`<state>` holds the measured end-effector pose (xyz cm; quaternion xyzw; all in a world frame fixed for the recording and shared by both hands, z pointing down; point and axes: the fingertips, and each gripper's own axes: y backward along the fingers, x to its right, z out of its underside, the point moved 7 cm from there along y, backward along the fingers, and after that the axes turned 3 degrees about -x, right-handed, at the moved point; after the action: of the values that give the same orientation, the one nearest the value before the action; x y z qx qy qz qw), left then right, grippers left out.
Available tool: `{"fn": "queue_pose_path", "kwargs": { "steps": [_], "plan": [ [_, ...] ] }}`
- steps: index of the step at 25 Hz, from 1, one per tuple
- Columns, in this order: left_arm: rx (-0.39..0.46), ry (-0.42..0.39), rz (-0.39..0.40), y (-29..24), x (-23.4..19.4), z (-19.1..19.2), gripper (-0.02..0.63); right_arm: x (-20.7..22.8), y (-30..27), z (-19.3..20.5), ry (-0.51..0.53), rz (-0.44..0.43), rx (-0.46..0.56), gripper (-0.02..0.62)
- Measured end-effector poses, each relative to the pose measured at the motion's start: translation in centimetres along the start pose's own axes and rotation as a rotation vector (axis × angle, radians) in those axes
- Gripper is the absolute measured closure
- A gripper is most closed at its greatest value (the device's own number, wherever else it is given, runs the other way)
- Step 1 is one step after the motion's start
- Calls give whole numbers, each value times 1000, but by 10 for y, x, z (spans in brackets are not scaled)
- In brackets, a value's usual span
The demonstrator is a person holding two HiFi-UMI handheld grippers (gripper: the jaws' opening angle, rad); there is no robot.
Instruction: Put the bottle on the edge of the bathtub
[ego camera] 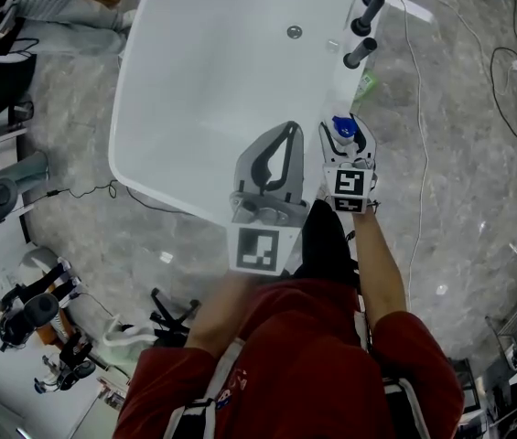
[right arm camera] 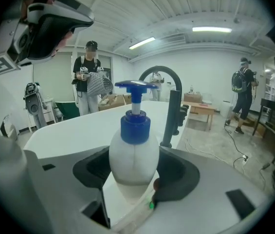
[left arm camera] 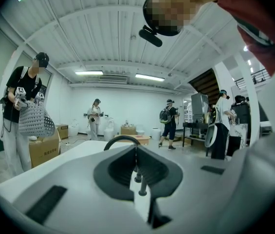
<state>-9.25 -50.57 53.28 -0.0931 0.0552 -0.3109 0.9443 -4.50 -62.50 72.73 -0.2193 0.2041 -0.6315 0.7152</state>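
Head view, read left to right. The white bathtub [ego camera: 148, 90] fills the upper left, its long axis running from 12 to 6 o'clock.

Left hand-held gripper [ego camera: 287, 128]: it hangs over the tub's near end with the jaw tips pressed together and nothing between them (its own view [left arm camera: 136, 152] shows only the tub surface and the dark faucet arch beyond). It lies at 9 o'clock of the bottle, close by but apart from it.

Right hand-held gripper [ego camera: 343, 144]: it pinches the bottle [ego camera: 342, 133] by the white belly, one pad on each flank. The bottle sits at 12 o'clock of this gripper's marker cube, straight ahead along the jaws. It is therefore the right hand that carries the task's thing.

Bottle: its long axis is upright, with the blue pump head uppermost [right arm camera: 134, 155]. It is at the tub's right-hand edge, with white rim visible beneath it between the jaws. Whether the base touches the rim cannot be told.

Faucet [right arm camera: 171, 96]: it stands at 12 o'clock beyond the bottle, on the same edge. The placement probably needs only a short descent.
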Motion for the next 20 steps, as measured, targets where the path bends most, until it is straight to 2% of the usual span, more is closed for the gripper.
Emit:
{"fn": "queue_pose_path", "kwargs": {
  "steps": [4, 10, 13, 20],
  "plan": [
    [-9, -2, -5, 1, 0, 6, 589, -3, -4, 4, 12, 4, 7, 324],
    [-17, -18, -4, 10, 5, 5, 589, -7, 4, -8, -53, -7, 32, 282],
    [-18, -15, -9, 13, 5, 4, 589, -4, 3, -2, -19, 9, 19, 261],
    [-7, -14, -25, 8, 9, -3, 589, 5, 8, -9, -6, -21, 36, 235]
  ]
}}
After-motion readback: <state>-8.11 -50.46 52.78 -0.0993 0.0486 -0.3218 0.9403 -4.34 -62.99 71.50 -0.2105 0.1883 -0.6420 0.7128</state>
